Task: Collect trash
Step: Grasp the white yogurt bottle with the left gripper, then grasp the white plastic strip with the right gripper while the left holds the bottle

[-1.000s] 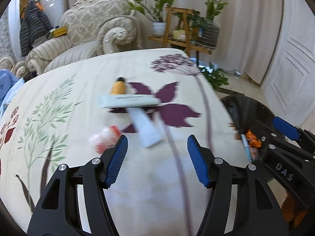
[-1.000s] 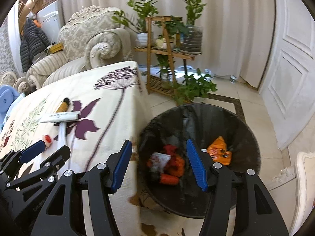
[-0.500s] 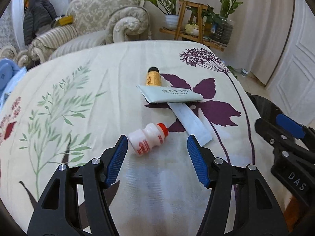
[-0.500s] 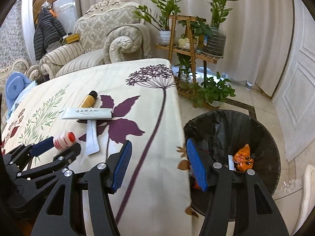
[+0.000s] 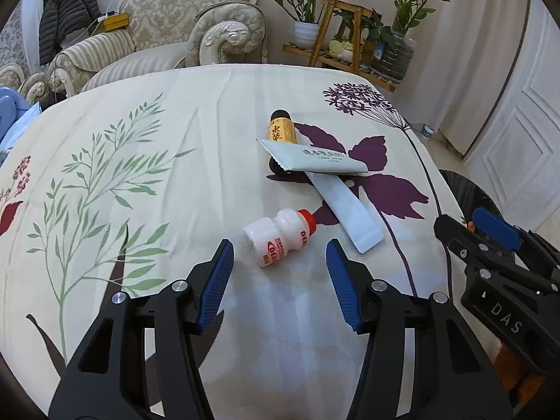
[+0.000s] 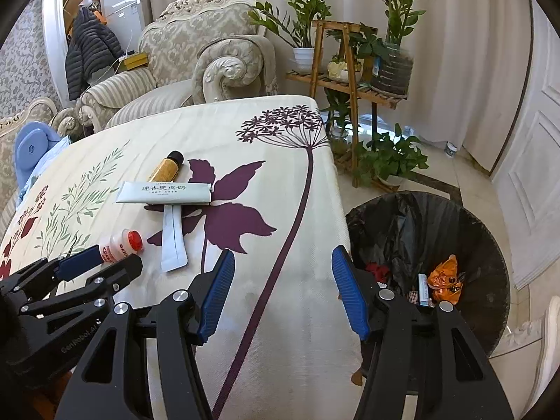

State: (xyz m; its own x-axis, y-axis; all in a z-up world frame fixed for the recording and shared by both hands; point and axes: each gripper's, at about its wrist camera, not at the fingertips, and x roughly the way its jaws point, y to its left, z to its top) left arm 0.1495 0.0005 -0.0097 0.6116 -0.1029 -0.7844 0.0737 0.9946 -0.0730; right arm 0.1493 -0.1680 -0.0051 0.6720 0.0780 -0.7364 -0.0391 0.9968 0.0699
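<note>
Beside the black-lined trash bin (image 6: 455,231), the tabletop (image 5: 175,147) carries a small white drink bottle (image 5: 280,236) with a red cap, lying on its side. Just beyond the bottle lie a white sachet (image 5: 350,215), a pale wrapper (image 5: 315,159) across it, and an amber vial (image 5: 281,129). The left hand-held gripper (image 5: 278,276) is closing, its pads not yet touching the bottle just ahead. The right hand-held gripper (image 6: 283,290) hangs spread and empty over the tabletop's edge nearest the bin.

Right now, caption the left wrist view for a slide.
Left gripper, jaws closing, lines up on small white bottle lying on floral tablecloth.
</note>
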